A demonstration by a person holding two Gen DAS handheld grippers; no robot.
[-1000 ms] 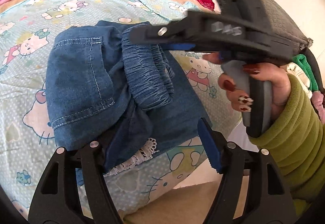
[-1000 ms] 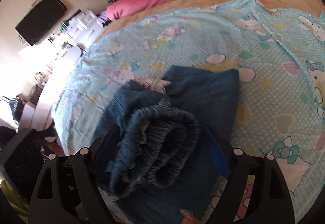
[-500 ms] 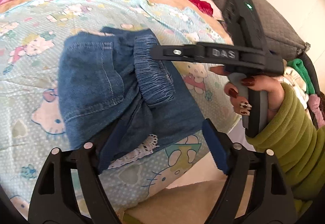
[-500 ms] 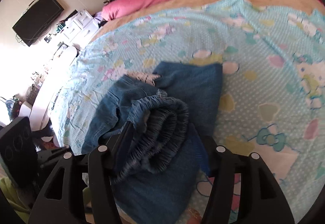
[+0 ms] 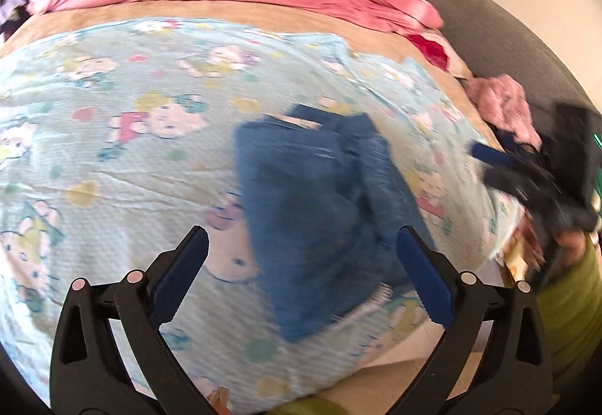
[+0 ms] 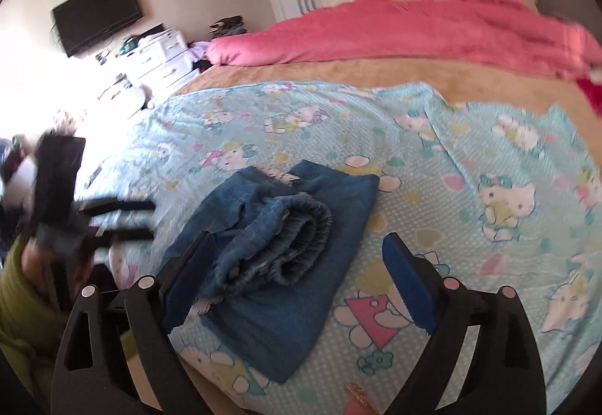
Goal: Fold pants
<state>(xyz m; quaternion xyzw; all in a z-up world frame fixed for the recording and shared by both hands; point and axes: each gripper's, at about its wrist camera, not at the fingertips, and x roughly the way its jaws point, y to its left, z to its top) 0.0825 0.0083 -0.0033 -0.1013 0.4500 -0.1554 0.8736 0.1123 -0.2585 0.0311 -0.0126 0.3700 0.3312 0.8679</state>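
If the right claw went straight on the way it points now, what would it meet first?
Most likely the folded denim pants lying on the cartoon-print bedsheet: the open right claw has the rolled waistband just ahead between its fingers. Depth is unclear; nothing else shows in between.

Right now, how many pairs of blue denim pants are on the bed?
1. The folded blue denim pants lie on the light blue cartoon-print sheet, near its front edge, free of both open grippers. Other clothes piled at the bedside are too blurred to identify.
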